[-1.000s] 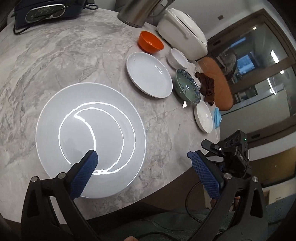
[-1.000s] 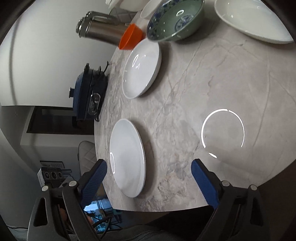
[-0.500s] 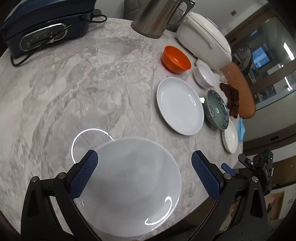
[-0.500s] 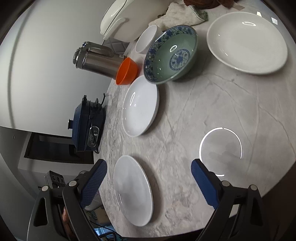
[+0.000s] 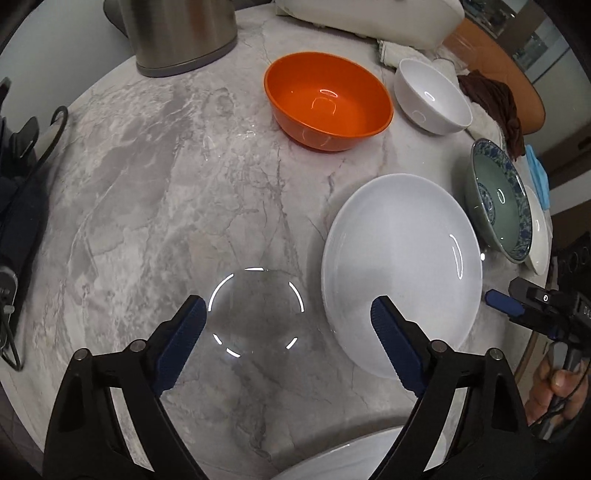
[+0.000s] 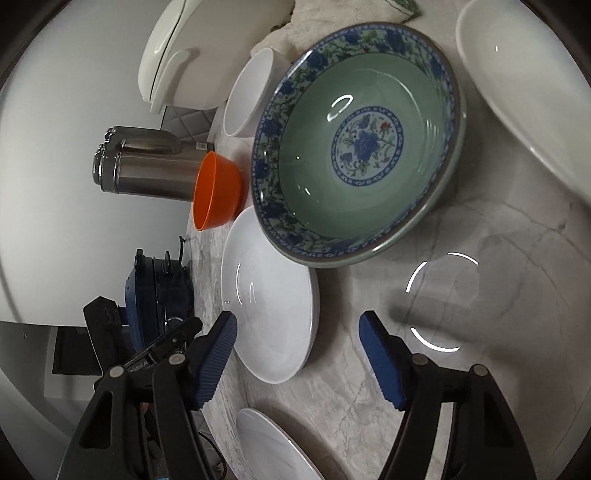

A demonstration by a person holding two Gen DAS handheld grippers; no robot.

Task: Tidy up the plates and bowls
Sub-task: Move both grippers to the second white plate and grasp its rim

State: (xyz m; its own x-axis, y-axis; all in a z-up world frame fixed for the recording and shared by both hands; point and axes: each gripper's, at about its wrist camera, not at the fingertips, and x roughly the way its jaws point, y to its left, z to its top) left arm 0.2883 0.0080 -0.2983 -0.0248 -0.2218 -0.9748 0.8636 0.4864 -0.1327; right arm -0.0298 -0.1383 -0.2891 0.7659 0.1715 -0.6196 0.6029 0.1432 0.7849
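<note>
On the marble table stand an orange bowl, a small white bowl, a white plate and a green bowl with a blue flower rim. A larger white plate shows at the bottom edge. My left gripper points down over bare marble. Its jaws are closing on nothing, and its right finger overlaps the white plate's near-left rim. My right gripper is also closing. The white plate's near rim lies between its fingers, untouched, just before the green bowl.
A steel kettle and a white rice cooker stand at the back, with a brown rag beside them. Another white plate lies beyond the green bowl. A dark blue appliance sits by the table's left edge.
My left gripper left the large plate and moved across the table toward the orange bowl and middle plate. My right gripper came closer to the green bowl. Both sets of jaws have narrowed.
</note>
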